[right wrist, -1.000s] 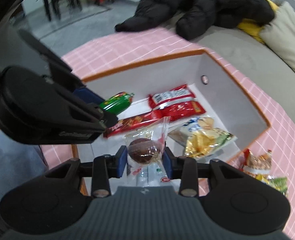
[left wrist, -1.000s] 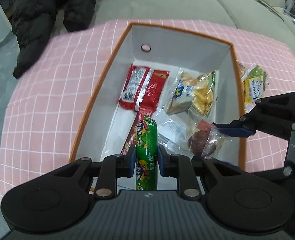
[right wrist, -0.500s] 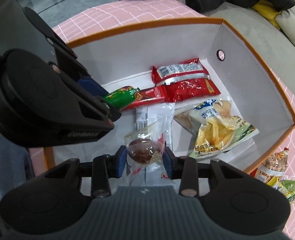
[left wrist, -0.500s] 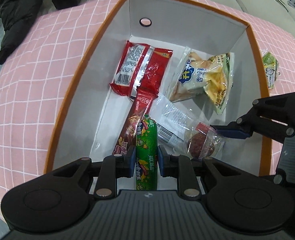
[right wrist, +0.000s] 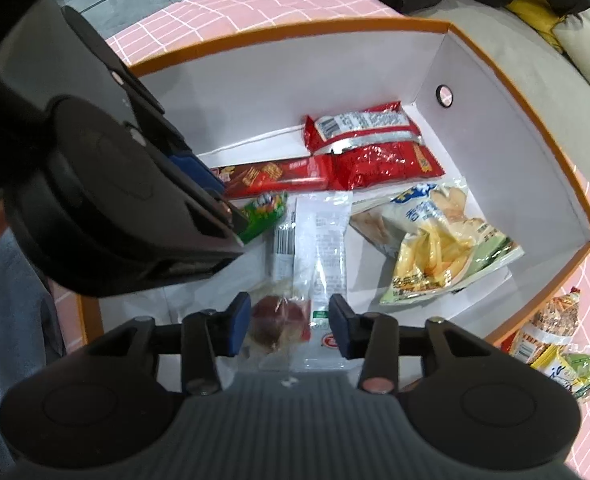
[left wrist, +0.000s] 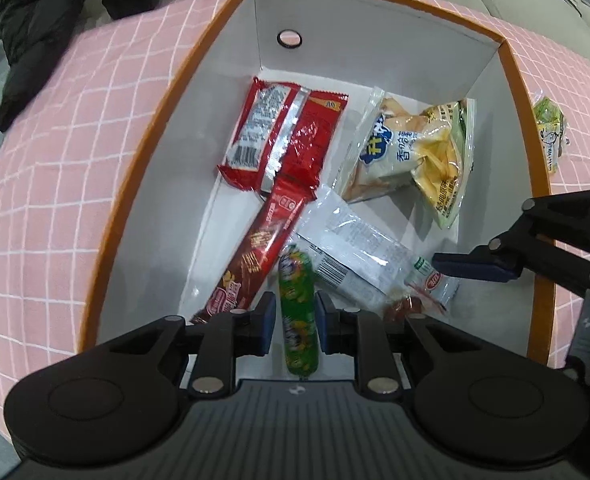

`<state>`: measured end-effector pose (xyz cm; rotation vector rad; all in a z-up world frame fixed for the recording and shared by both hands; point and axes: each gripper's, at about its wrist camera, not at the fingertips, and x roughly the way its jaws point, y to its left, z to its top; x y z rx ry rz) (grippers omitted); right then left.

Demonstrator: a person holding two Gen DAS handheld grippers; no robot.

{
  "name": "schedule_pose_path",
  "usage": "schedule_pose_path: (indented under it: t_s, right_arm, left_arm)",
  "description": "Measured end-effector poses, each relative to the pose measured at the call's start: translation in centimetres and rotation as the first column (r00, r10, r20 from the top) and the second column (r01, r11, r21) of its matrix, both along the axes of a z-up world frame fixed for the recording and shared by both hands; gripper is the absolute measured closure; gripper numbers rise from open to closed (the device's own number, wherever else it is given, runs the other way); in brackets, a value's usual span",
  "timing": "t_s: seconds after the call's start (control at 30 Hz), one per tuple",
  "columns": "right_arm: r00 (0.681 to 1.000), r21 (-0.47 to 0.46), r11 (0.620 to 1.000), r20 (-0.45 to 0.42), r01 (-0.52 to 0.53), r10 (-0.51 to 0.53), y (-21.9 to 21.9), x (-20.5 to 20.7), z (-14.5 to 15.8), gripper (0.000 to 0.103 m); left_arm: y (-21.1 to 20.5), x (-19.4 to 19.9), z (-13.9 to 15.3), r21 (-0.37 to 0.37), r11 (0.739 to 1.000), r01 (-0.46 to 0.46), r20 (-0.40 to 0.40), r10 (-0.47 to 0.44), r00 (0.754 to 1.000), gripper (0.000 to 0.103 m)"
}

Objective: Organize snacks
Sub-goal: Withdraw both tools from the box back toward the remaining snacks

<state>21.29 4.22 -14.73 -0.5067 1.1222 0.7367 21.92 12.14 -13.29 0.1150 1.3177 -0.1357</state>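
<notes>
1. We see a big box [left wrist: 375, 40] with an orange rim on a pink checked cloth [left wrist: 75, 140]. Most snacks already lie inside it.
2. In the box are a chip bag [left wrist: 419, 152], a red pack [left wrist: 283, 136], a long red bar [left wrist: 255, 256] and a clear pack [left wrist: 355, 256].
3. Our left claw [left wrist: 294, 322] is low in the box. Its jaws sit a little way from a green sausage [left wrist: 297, 312], one on each side. We think it has just let go, so the sausage lies on the box floor.
4. Our right claw [right wrist: 290, 326] is wide open over a small clear bag with a brown treat [right wrist: 275, 320], which lies near the clear pack.
5. Two small snacks [right wrist: 555, 340] lie outside the box on the cloth. We think those are what is left to put in.
</notes>
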Motion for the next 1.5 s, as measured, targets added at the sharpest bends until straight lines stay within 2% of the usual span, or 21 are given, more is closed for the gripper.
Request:
schedule_pose_path:
  t_s: [0.1, 0.13, 0.17, 0.27, 0.4, 0.47, 0.53, 0.83, 0.97, 1.2, 1.3, 1.5]
  right_arm:
    - [1.0, 0.002, 1.0, 0.015, 0.006, -0.006, -0.2, -0.3, 0.8, 0.053]
    - [1.0, -0.001, 1.0, 0.022, 0.011, -0.011, -0.3, -0.4, 1.1, 0.046]
    - [0.999, -0.001, 1.0, 0.029, 0.015, -0.015, -0.3, -0.5, 1.4, 0.043]
    - [0.998, 0.009, 0.999, 0.042, 0.035, -0.035, -0.8, -0.8, 2.4, 0.042]
    - [0.995, 0.044, 0.996, 0.063, 0.071, -0.074, -1.8, -1.3, 4.0, 0.04]
    - [0.992, 0.064, 0.994, 0.083, 0.092, -0.097, -2.5, -1.8, 4.9, 0.034]
    - [0.987, 0.092, 0.989, 0.099, 0.115, -0.124, -3.2, -2.3, 5.8, 0.034]
    - [0.957, 0.2, 0.951, 0.119, 0.237, -0.264, -7.8, -4.5, 8.4, 0.03]
    - [0.936, 0.229, 0.927, 0.127, 0.296, -0.33, -10.1, -5.7, 8.8, 0.03]
    - [0.892, 0.272, 0.881, 0.128, 0.388, -0.433, -15.1, -7.4, 8.6, 0.029]
    - [0.866, 0.273, 0.857, 0.131, 0.437, -0.483, -17.4, -8.0, 7.9, 0.029]
    - [0.799, 0.31, 0.785, 0.114, 0.536, -0.59, -21.9, -8.9, 5.7, 0.029]
  left_arm:
    - [-0.2, -0.3, 0.8, 0.007, 1.0, 0.003, 0.025, -0.004, 1.0, 0.071]
    - [-0.2, -0.4, 1.1, 0.002, 1.0, 0.0, 0.034, -0.001, 0.999, 0.067]
    - [-0.1, -0.5, 1.5, -0.006, 1.0, -0.004, 0.046, 0.004, 0.999, 0.062]
    - [0.2, -0.9, 2.7, -0.022, 0.999, -0.035, 0.086, 0.037, 0.996, 0.054]
    - [0.2, -1.8, 4.5, -0.027, 0.998, -0.064, 0.138, 0.067, 0.988, 0.053]
    - [0.0, -2.2, 5.3, -0.03, 0.997, -0.078, 0.163, 0.082, 0.983, 0.052]
    - [-0.2, -2.8, 6.2, -0.036, 0.994, -0.1, 0.19, 0.105, 0.976, 0.052]
    - [-2.9, -6.0, 9.8, -0.06, 0.99, -0.129, 0.333, 0.142, 0.932, 0.052]
    - [-4.7, -7.1, 10.6, -0.083, 0.989, -0.122, 0.355, 0.144, 0.924, 0.052]
    - [-8.2, -8.6, 11.1, -0.09, 0.994, -0.06, 0.378, 0.09, 0.922, 0.052]
    - [-9.7, -9.1, 10.8, -0.109, 0.993, -0.033, 0.375, 0.072, 0.924, 0.052]
    - [-12.7, -9.9, 9.3, -0.11, 0.994, 0.022, 0.364, 0.02, 0.931, 0.052]
